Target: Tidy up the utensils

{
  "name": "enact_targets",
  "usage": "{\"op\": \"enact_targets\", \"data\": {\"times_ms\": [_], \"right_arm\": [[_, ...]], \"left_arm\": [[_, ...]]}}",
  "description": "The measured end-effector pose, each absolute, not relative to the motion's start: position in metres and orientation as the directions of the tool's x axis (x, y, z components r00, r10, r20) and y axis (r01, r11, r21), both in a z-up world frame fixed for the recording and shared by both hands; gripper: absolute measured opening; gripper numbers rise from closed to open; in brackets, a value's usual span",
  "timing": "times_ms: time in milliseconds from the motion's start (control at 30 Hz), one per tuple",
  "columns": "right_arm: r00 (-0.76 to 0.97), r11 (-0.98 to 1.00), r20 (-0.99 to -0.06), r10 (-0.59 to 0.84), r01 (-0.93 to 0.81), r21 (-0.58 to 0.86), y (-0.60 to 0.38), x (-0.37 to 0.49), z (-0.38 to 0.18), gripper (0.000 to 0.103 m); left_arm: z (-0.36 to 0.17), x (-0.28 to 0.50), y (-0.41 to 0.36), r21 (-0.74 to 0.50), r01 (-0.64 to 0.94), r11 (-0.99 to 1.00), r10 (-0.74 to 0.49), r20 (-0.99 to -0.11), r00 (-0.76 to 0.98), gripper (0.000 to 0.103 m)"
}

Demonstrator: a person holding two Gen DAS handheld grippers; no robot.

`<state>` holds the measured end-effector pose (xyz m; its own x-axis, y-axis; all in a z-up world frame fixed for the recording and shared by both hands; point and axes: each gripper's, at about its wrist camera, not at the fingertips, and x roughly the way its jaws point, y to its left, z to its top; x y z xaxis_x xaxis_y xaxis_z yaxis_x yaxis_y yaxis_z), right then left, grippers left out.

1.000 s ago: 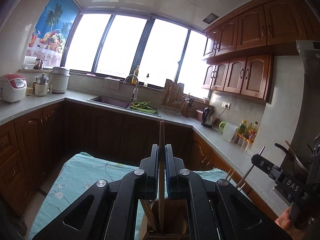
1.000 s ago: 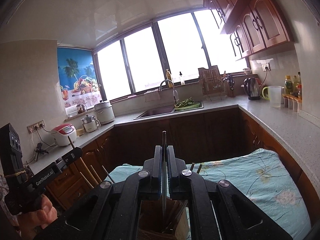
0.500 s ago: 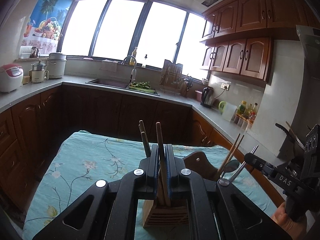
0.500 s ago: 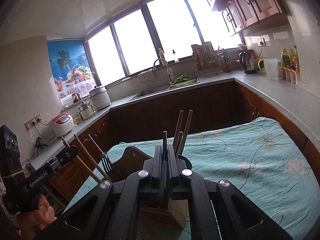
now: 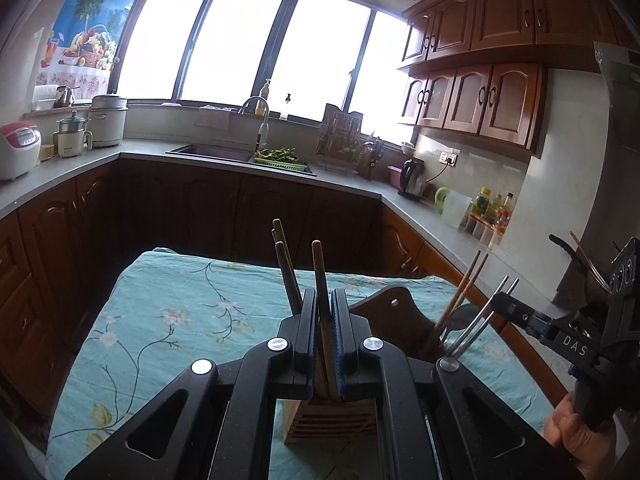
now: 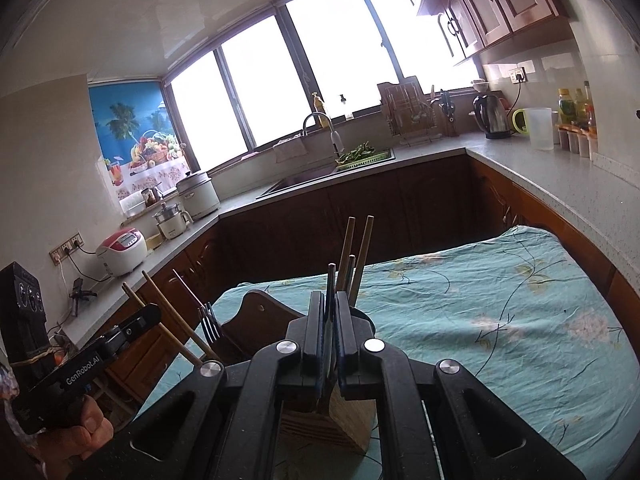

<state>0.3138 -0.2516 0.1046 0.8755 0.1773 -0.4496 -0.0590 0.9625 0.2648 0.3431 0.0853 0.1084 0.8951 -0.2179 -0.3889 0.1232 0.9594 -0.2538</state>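
My left gripper (image 5: 323, 300) is shut on a wooden chopstick (image 5: 319, 272) that stands upright over a slotted wooden utensil block (image 5: 332, 420). Other dark chopsticks (image 5: 285, 268) stand in that block just to its left. My right gripper (image 6: 329, 300) is shut on a thin grey metal utensil (image 6: 331, 280) above the same block (image 6: 352, 416), with wooden chopsticks (image 6: 360, 252) rising behind it. In the left wrist view, the right gripper (image 5: 502, 304) is at the far right beside thin metal rods (image 5: 480, 320). The left gripper (image 6: 154, 312) sits at the left of the right wrist view.
The block stands on a table with a teal floral cloth (image 5: 180, 312). A dark brown holder (image 6: 260, 320) beside it carries a fork (image 6: 210, 320) and wooden chopsticks (image 5: 460, 296). Counters with a sink (image 5: 212, 152), a kettle (image 6: 492, 116) and rice cookers ring the table.
Both grippers have tipped downward, so the cloth and the wooden block now show below them. The right gripper has sunk a little. Each stays clamped on its utensil.
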Motion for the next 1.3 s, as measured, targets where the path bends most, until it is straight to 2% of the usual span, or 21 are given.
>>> {"op": "enact_targets", "data": {"times_ms": [167,267,300,333,400,467,500,567,633,700,733,933,1067,1300], "right_arm": [[0.873,0.959,-0.451,0.187,-0.063,0.277,-0.252,0.313,0.108,0.009],[0.878,0.957,-0.44,0.186,-0.06,0.285,-0.257,0.311,0.113,0.012],[0.881,0.957,-0.436,0.181,-0.055,0.286,-0.258,0.31,0.115,0.018],[0.884,0.955,-0.43,0.183,-0.056,0.291,-0.26,0.308,0.116,0.032],[0.89,0.953,-0.418,0.183,-0.057,0.297,-0.262,0.303,0.12,0.046],[0.897,0.952,-0.405,0.178,-0.053,0.302,-0.264,0.297,0.124,0.05],[0.9,0.95,-0.397,0.178,-0.052,0.307,-0.266,0.294,0.125,0.055],[0.909,0.948,-0.381,0.17,-0.045,0.315,-0.27,0.287,0.127,0.068],[0.916,0.948,-0.366,0.164,-0.044,0.315,-0.273,0.281,0.128,0.082],[0.918,0.949,-0.365,0.158,-0.038,0.313,-0.275,0.275,0.125,0.091],[0.917,0.948,-0.366,0.159,-0.038,0.316,-0.276,0.272,0.124,0.094],[0.909,0.945,-0.382,0.169,-0.04,0.323,-0.274,0.252,0.11,0.102],[0.894,0.945,-0.41,0.183,-0.046,0.323,-0.272,0.24,0.103,0.103],[0.894,0.951,-0.409,0.183,-0.057,0.303,-0.267,0.209,0.101,0.103]], "left_arm": [[0.112,0.345,0.085,-0.251,0.119,0.961,-0.215,-0.401,0.89,0.006],[0.115,0.344,0.085,-0.262,0.128,0.956,-0.231,-0.408,0.884,0.013],[0.117,0.343,0.084,-0.266,0.132,0.955,-0.236,-0.407,0.882,0.016],[0.118,0.341,0.083,-0.264,0.13,0.956,-0.232,-0.405,0.884,0.018],[0.122,0.336,0.08,-0.258,0.129,0.958,-0.226,-0.397,0.889,0.027],[0.124,0.329,0.079,-0.259,0.13,0.957,-0.226,-0.387,0.894,0.036],[0.127,0.324,0.079,-0.258,0.126,0.958,-0.221,-0.379,0.899,0.046],[0.129,0.311,0.079,-0.258,0.122,0.959,-0.212,-0.359,0.909,0.057],[0.13,0.297,0.08,-0.262,0.116,0.958,-0.205,-0.344,0.916,0.063],[0.128,0.283,0.082,-0.27,0.099,0.958,-0.191,-0.336,0.922,0.075],[0.127,0.277,0.084,-0.276,0.089,0.957,-0.183,-0.335,0.924,0.077],[0.111,0.245,0.084,-0.262,0.022,0.965,-0.122,-0.371,0.92,0.087],[0.11,0.224,0.077,-0.251,-0.02,0.968,-0.082,-0.388,0.918,0.097],[0.117,0.192,0.068,-0.253,-0.051,0.966,-0.058,-0.404,0.913,0.101]]}}
